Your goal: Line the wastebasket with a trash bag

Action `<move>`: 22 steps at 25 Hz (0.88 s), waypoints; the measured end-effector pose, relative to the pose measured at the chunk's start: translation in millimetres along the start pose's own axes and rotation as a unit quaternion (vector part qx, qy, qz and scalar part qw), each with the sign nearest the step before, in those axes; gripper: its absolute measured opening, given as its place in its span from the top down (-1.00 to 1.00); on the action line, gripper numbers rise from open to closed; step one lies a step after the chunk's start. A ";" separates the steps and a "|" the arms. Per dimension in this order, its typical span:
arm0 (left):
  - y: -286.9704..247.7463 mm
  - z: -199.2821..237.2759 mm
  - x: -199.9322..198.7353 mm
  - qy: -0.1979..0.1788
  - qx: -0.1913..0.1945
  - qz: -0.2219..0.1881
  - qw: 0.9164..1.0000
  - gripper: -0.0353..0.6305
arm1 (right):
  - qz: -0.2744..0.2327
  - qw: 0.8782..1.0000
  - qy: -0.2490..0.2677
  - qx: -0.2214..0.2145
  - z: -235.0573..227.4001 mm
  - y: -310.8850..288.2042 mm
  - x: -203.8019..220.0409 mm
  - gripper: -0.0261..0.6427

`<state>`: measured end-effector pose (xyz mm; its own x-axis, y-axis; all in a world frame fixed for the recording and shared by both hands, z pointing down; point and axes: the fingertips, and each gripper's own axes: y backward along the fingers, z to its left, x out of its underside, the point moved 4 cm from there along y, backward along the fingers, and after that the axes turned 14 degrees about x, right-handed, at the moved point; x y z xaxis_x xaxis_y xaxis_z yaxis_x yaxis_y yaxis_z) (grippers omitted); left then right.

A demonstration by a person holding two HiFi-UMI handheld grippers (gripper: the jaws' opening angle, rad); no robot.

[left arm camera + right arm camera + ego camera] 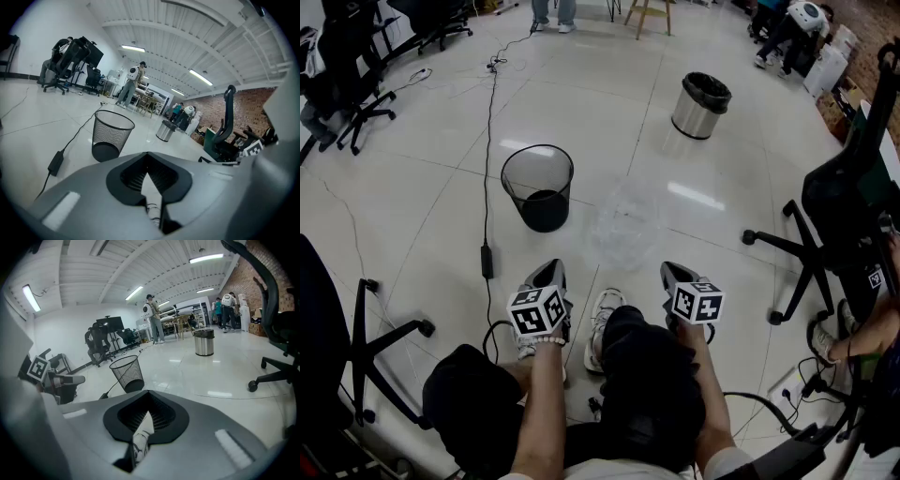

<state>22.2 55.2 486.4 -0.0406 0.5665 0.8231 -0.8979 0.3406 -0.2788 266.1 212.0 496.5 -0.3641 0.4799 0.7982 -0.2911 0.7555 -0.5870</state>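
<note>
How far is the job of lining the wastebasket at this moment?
Nothing looks done: the mesh wastebasket stands bare. Nothing is in hand: left gripper and right gripper are shut and empty. The clear trash bag lies crumpled on the floor beside it. Left: pick it up, open it, fit it over the rim.

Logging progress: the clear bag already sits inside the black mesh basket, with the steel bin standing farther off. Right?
Not quite. The head view shows the clear bag lying on the floor beside the black mesh basket, not inside it. The steel bin does stand farther off.
</note>
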 end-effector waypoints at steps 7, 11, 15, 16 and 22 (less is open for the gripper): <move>-11.4 -0.1 -0.3 0.000 0.013 0.013 1.000 0.86 | -0.001 1.000 0.004 0.001 -4.9 -14.8 4.6 0.92; -43.7 9.7 -7.7 -0.004 0.035 0.026 0.999 0.86 | 0.000 1.000 0.008 0.005 -11.0 -42.0 -2.0 0.86; -76.0 20.6 -3.3 -0.020 0.049 0.059 0.997 0.86 | 0.021 1.000 0.012 0.004 -16.0 -71.8 -2.2 0.45; -85.7 22.3 -2.0 -0.024 0.057 0.068 0.996 0.86 | 0.025 1.000 0.015 0.009 -18.2 -79.4 -2.4 0.44; -160.4 26.3 13.6 -0.052 0.103 0.123 0.986 0.51 | 0.059 0.998 0.014 0.029 -36.1 -129.3 3.7 0.29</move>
<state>154.1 -11.4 555.3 -0.3031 0.5298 0.7921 -0.9246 0.0377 -0.3790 334.4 132.2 580.3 -0.3746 0.5771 0.7257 -0.2992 0.6656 -0.6837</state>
